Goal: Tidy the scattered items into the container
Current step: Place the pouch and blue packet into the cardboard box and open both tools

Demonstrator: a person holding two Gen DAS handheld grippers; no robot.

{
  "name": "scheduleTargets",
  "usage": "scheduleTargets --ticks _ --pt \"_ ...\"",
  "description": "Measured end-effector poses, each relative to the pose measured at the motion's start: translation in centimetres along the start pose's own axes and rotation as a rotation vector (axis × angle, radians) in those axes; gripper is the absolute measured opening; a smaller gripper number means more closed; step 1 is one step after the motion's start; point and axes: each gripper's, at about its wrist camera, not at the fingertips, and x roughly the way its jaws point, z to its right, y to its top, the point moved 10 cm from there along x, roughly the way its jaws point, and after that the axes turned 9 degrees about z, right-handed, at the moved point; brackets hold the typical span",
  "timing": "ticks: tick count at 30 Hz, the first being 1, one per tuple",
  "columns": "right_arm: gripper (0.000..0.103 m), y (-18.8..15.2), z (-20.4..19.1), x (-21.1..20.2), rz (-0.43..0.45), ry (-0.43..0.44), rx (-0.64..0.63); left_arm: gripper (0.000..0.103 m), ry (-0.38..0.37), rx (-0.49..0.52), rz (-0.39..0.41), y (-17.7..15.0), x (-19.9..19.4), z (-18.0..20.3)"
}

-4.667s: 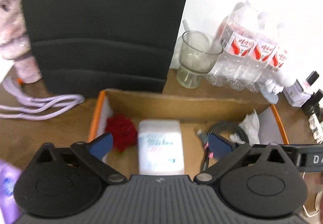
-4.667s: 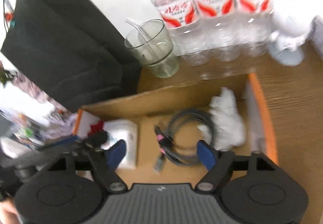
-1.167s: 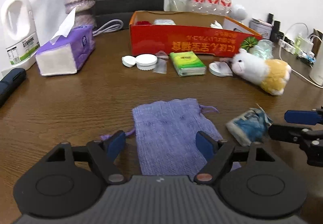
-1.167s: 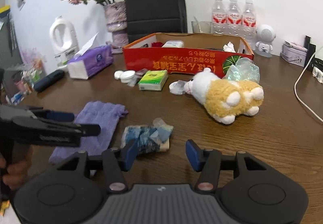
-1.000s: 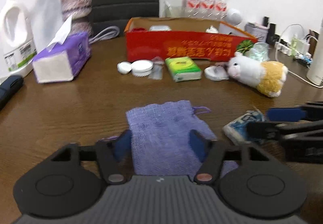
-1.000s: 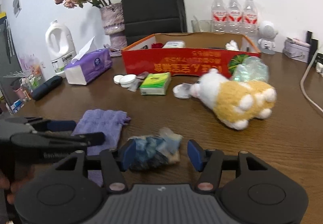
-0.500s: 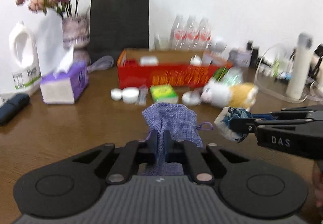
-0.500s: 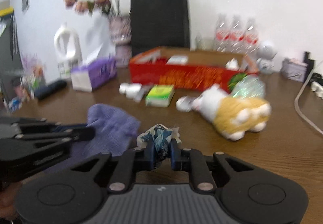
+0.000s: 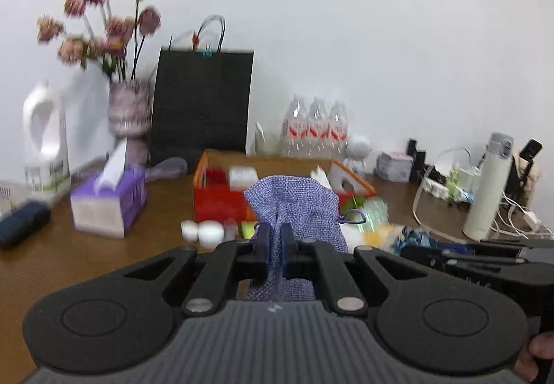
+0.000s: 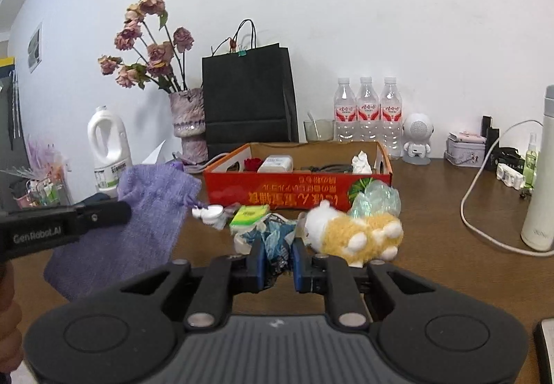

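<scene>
**Both grippers clamped, pouch & wrapper held above desk**

Left gripper [image 9: 276, 247] is pinched tight on the purple woven drawstring pouch [image 9: 294, 207]; pouch is held clear of the brown wood-grain desk [image 10: 450, 221], long axis roughly upright, wide end fanning up in the left wrist view, its lower part cut off behind the gripper body; seen from the right wrist cam it slants, upper end toward the vase of dried pink roses [image 10: 187, 121].

Right gripper [image 10: 278, 261] is clamped on the crumpled blue-and-white plastic wrapper [image 10: 273, 240]; too scrunched to give a clear axis, its bottom hidden betw. the pads.

Red cardboard box w/ orange rim [image 10: 297, 188] sits further back on the desk, open top up, long side across the view; inside are a red item, a white pack, a dark cable & a white wad. In front of it lie a green tissue pack [image 10: 249, 214], white round caps [image 10: 211, 212], & a white-and-yellow plush toy [image 10: 356, 233] on its side.

Left wrist view is motion-blurred, so small items there are hard to read. White wall behind; black paper bag [image 10: 247, 100] & three water bottles [image 10: 367, 114] stand along it.
</scene>
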Motion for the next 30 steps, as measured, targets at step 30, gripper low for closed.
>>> scheduleTargets --ticks 30 --pt "0.023 2.4 11.9 42.6 -0.574 -0.124 0.037 0.038 0.078 0.193 -0.65 -3.8 35.8 -9.5"
